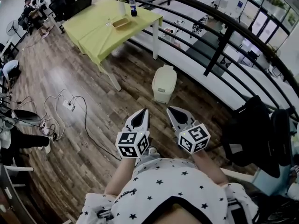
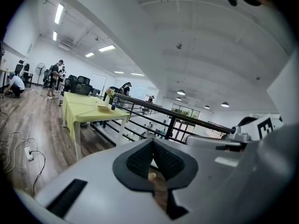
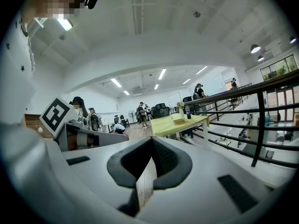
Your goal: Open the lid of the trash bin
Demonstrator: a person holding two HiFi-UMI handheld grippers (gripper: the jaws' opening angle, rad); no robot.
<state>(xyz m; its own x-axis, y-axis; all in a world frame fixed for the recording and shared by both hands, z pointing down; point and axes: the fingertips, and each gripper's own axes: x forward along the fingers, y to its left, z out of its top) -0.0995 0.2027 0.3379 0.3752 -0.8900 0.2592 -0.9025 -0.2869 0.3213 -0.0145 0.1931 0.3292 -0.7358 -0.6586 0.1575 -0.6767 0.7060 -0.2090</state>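
Note:
A small cream trash bin [image 1: 164, 83] with its lid down stands on the wooden floor near the black railing, ahead of me in the head view. My left gripper [image 1: 141, 114] and right gripper [image 1: 174, 112] are held side by side close to my body, well short of the bin, both pointing toward it. Each is shut with nothing between the jaws. In the left gripper view the left gripper [image 2: 153, 143] has its pads pressed together, and the right gripper view shows the right gripper [image 3: 152, 143] the same way. The bin is hidden in both gripper views.
A table with a yellow-green cloth [image 1: 105, 24] stands beyond the bin, with a bottle [image 1: 133, 7] and a tray on it. A black railing [image 1: 219, 45] curves along the right. Cables and a power strip [image 1: 69, 106] lie on the floor at left. Dark coats [image 1: 259, 134] hang at right.

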